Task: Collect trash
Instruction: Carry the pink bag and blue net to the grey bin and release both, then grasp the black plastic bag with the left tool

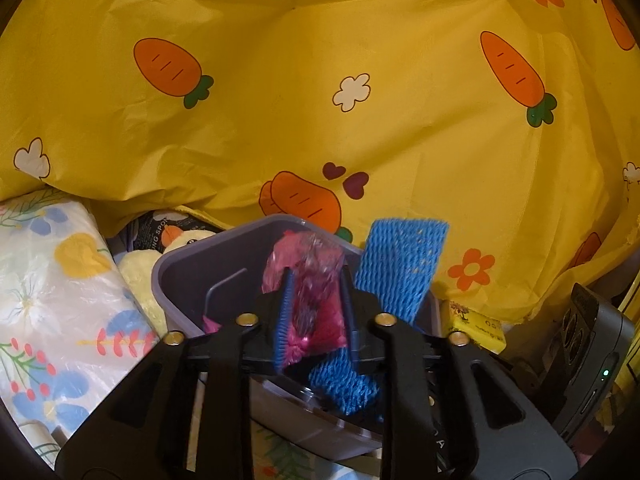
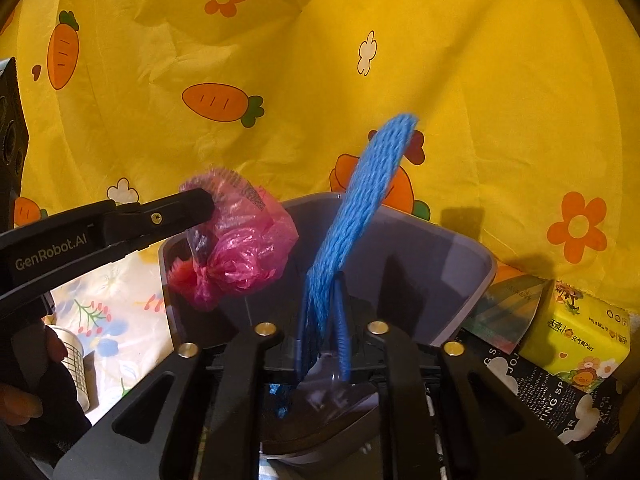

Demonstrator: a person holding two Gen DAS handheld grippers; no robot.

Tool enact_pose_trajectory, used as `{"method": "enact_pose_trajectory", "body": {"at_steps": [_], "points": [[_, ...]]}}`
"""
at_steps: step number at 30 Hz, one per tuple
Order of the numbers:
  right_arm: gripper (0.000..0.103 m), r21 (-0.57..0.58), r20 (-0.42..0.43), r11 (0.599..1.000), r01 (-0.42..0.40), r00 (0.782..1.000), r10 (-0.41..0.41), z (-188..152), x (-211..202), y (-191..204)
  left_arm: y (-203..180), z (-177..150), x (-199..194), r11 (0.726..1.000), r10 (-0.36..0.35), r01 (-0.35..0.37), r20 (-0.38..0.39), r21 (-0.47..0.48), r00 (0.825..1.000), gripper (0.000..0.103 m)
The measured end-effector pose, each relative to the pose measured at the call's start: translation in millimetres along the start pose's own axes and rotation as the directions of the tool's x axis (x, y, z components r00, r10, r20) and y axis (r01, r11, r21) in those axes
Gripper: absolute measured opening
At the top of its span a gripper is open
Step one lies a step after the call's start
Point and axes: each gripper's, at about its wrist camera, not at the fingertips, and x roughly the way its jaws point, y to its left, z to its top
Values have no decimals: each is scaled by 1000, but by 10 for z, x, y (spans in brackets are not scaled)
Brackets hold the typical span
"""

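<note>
Yellow carrot-print cloth (image 2: 280,60) behind; over grey bin (image 2: 472,256), pink bag (image 2: 248,248) is loosely straddled by half-open left gripper (image 1: 316,312), blue foam net (image 2: 360,208) by narrowly parted right gripper (image 2: 322,332).

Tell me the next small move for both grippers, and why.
Probably spread both sets of fingers wider. The pink bag in the left gripper and the blue foam net in the right gripper already hang over the grey bin.

A home, by the look of it: a yellow sheet (image 1: 320,92) printed with carrots and flowers hangs behind, a floral plastic cloth (image 1: 52,280) covers the surface, and a tissue pack (image 2: 576,336) sits beside a small grey bin (image 2: 460,264).
</note>
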Motion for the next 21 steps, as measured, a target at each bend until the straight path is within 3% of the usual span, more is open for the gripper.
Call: {"method": "enact_pose_trajectory", "body": {"at_steps": [1,3,5,10,21], "points": [[41,-3,3,1000,3,1000,-3,-8,-5,7,17,-8,-25,1000,7,-7,9,-8,1000,58],[45,-10,1,1000,13,1000,-13,-25,-1,14,53,-15,-103,999,41,-40,42,-31,998,77],[48,-10,0,1000,16,1000,-16,-39,1,11,87,-16,-184,997,68,-66,60,-42,996,81],[54,-4,-1,1000,31,1000,-31,-66,-13,9,137,-52,-332,988,149,-147,81,-38,986,85],[67,-3,38,999,51,998,-50,-57,-222,49,125,-174,-623,982,188,-185,91,-41,978,85]]}}
